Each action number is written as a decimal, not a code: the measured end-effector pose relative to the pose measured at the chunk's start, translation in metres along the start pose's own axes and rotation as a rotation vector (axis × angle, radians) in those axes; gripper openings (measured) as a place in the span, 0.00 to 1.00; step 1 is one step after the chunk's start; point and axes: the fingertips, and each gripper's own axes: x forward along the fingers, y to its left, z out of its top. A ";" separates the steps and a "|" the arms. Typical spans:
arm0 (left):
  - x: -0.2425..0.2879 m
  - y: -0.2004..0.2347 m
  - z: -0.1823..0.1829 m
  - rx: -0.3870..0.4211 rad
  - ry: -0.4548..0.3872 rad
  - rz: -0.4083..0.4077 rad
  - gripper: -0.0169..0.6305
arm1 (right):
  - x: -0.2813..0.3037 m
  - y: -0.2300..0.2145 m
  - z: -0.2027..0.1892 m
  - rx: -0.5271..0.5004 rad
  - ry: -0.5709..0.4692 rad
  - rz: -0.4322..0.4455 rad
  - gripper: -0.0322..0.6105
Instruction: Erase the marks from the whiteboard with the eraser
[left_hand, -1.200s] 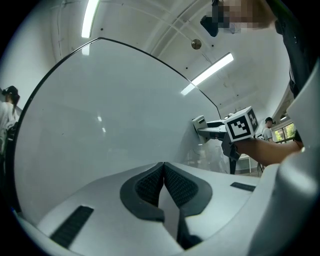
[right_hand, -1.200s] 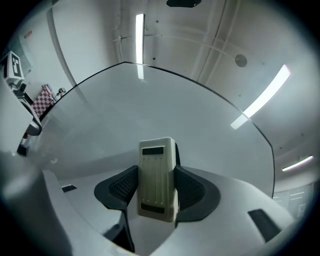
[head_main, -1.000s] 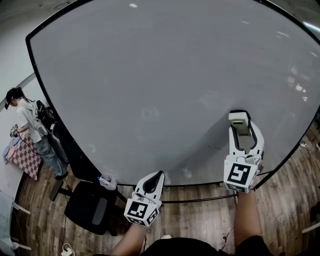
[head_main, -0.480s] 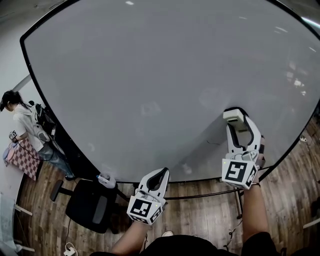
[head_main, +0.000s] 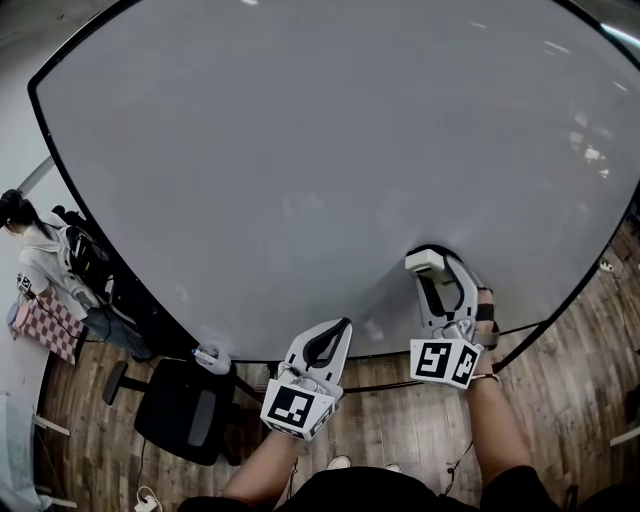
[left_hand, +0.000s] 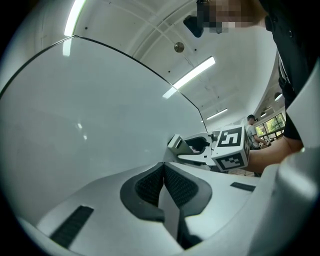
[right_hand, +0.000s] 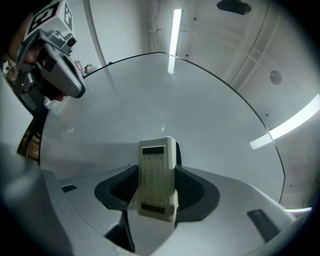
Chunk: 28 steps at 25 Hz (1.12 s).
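The large whiteboard (head_main: 300, 120) fills the head view; only faint smudges show on it near the bottom edge. My right gripper (head_main: 432, 268) is shut on a cream eraser (head_main: 424, 262), held against the board's lower right area. In the right gripper view the eraser (right_hand: 157, 177) sits upright between the dark pads, facing the whiteboard (right_hand: 200, 115). My left gripper (head_main: 327, 340) hangs shut and holds nothing, below the board's bottom edge and to the left of the right one. In the left gripper view the pads (left_hand: 150, 187) meet, with the eraser (left_hand: 175, 142) beyond them.
A person (head_main: 30, 250) stands at the far left beside a checked cloth (head_main: 45, 325). A black office chair (head_main: 185, 410) stands below the board's lower left. A small white object (head_main: 210, 358) rests by the board's bottom edge. Wooden floor (head_main: 580, 400) lies below.
My right gripper has slid the eraser left and down across the board. The small dark mark seen left of it earlier no longer shows. My left gripper drifted slightly right.
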 end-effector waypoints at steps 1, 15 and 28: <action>-0.002 0.002 -0.001 0.000 0.004 0.006 0.06 | 0.000 0.008 -0.002 -0.006 0.002 0.013 0.44; -0.017 0.001 -0.006 -0.024 0.012 0.032 0.06 | -0.005 0.080 -0.029 -0.119 0.030 0.152 0.44; -0.014 -0.003 -0.012 -0.033 0.024 0.034 0.06 | -0.037 0.097 -0.034 0.097 0.034 0.256 0.44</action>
